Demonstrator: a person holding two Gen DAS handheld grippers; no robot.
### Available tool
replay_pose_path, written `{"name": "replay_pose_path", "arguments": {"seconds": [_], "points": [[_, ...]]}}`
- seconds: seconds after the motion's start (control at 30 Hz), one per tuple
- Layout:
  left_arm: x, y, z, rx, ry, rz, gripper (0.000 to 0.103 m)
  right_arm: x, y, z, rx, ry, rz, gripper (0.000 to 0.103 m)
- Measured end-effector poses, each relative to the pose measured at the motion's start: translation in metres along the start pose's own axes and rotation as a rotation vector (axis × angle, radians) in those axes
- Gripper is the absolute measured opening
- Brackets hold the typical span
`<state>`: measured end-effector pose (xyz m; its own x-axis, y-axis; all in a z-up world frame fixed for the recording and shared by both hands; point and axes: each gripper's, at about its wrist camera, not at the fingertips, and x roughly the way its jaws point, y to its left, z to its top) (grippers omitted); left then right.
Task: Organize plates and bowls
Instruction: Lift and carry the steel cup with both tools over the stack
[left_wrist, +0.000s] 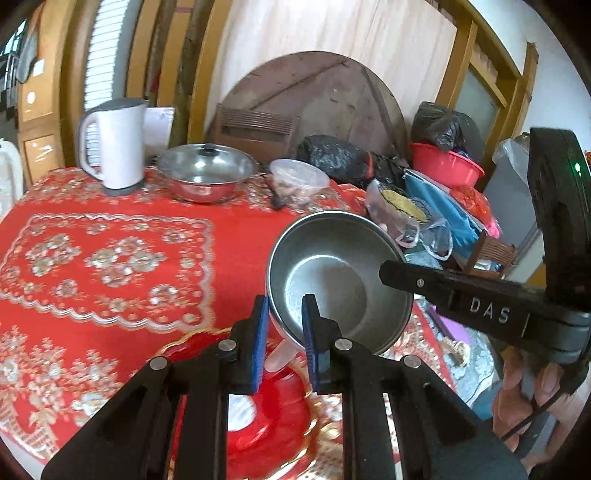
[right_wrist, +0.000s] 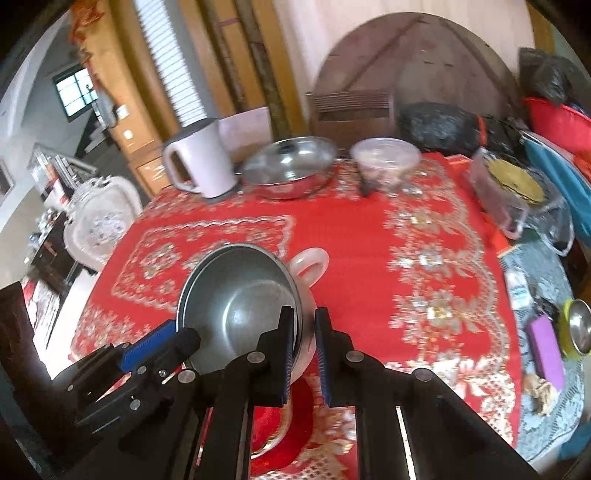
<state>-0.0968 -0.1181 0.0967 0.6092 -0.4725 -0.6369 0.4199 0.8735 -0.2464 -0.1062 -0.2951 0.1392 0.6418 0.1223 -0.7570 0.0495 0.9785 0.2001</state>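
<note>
Left wrist view: the left gripper (left_wrist: 285, 325) pinches the near rim of a steel bowl (left_wrist: 338, 280), held tilted above a red plate (left_wrist: 269, 424) at 6 o'clock. At 3 o'clock the right gripper (left_wrist: 384, 275), lettered "DAS", reaches the far rim.

Right wrist view: the right gripper (right_wrist: 304, 332) straddles the bowl's (right_wrist: 240, 299) rim; whether it presses cannot be told. The bowl looks light, stiff and slippery, so the rim is the best hold.
</note>
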Motion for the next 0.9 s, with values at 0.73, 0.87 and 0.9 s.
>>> {"name": "replay_pose_path", "arguments": {"seconds": [0.73,0.87,0.9], "points": [[0.0,0.067,-0.091,-0.065,0.054,0.042,0.016,0.077,0.028,-0.078,-0.011,0.165,0.173,0.016],[0.005,0.068,-0.092,-0.064,0.059,0.038,0.016,0.081,0.025,-0.077,-0.009,0.171,0.172,0.016],[0.006,0.068,-0.092,-0.064,0.062,0.035,0.016,0.082,0.024,-0.077,-0.008,0.173,0.171,0.016]]}}
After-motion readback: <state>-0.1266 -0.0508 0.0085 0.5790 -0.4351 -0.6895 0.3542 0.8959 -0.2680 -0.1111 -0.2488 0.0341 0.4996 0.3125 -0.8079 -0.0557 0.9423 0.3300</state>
